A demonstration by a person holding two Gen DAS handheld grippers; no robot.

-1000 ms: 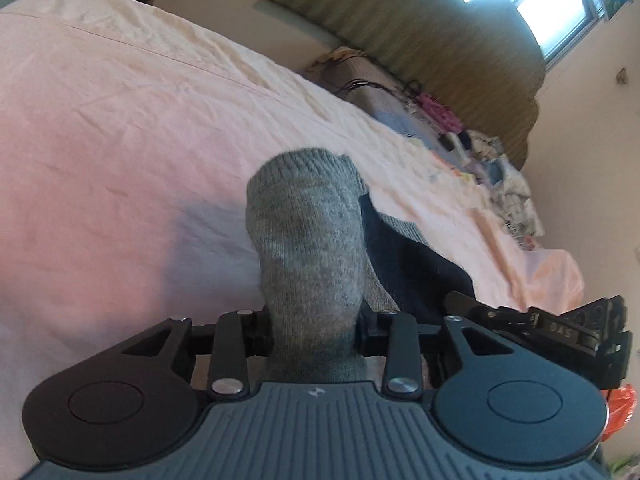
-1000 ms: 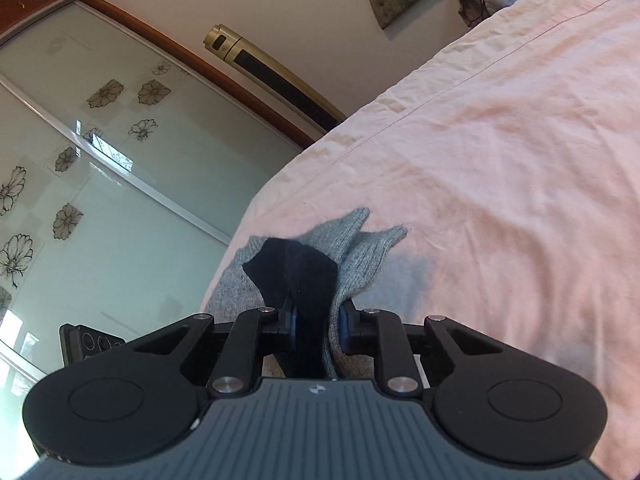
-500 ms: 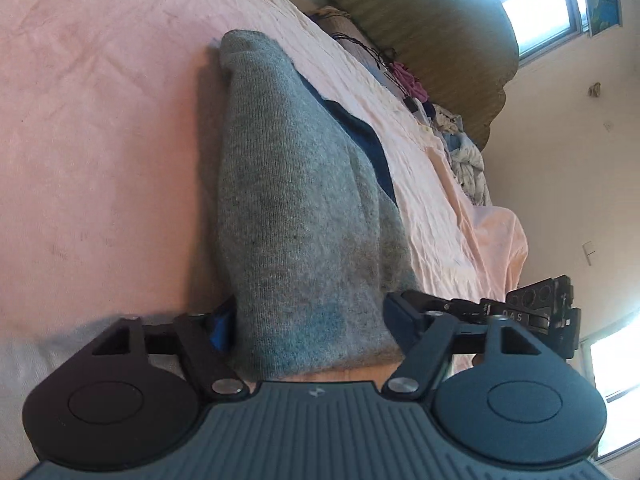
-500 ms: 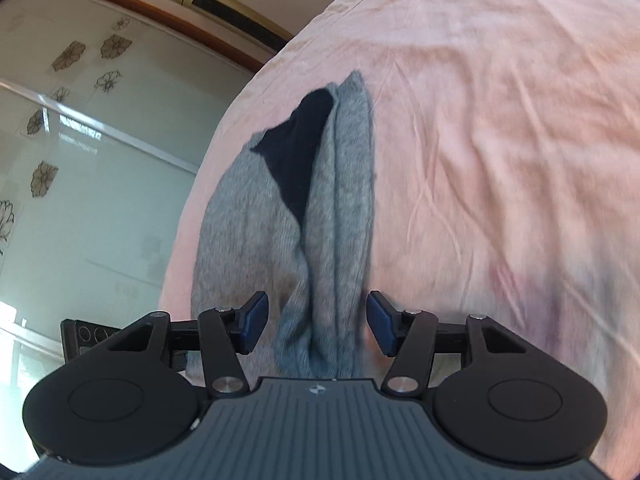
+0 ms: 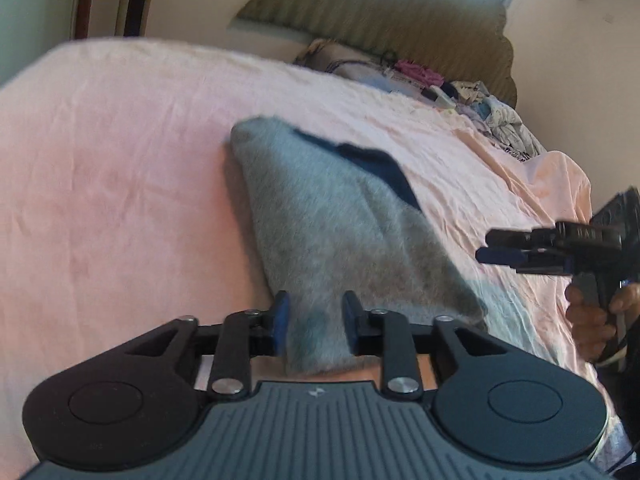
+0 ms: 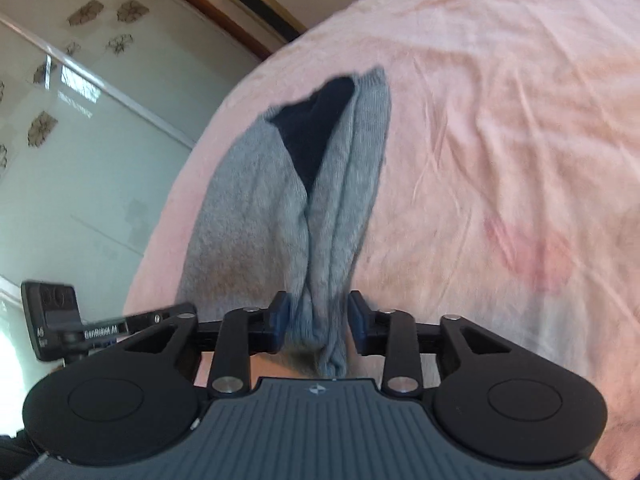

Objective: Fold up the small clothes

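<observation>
A grey knitted sock (image 5: 332, 220) with a dark navy part (image 5: 384, 168) lies flat on the pink bed sheet (image 5: 120, 160). My left gripper (image 5: 314, 320) is open, its pads on either side of the sock's near end. In the right wrist view the same grey sock (image 6: 280, 208) shows lengthwise folds and a navy patch (image 6: 316, 128). My right gripper (image 6: 318, 318) is open around the sock's near end and also shows in the left wrist view (image 5: 500, 246).
A pile of mixed clothes (image 5: 460, 96) lies at the head of the bed by the olive headboard (image 5: 380, 12). Frosted sliding doors with flower prints (image 6: 60, 120) stand past the bed's edge. The other gripper's camera (image 6: 52, 312) shows at left.
Both grippers held the sock lifted one second ago. They laid it flat on the sheet and opened. Both have since pulled back a little toward the sock's near end.
</observation>
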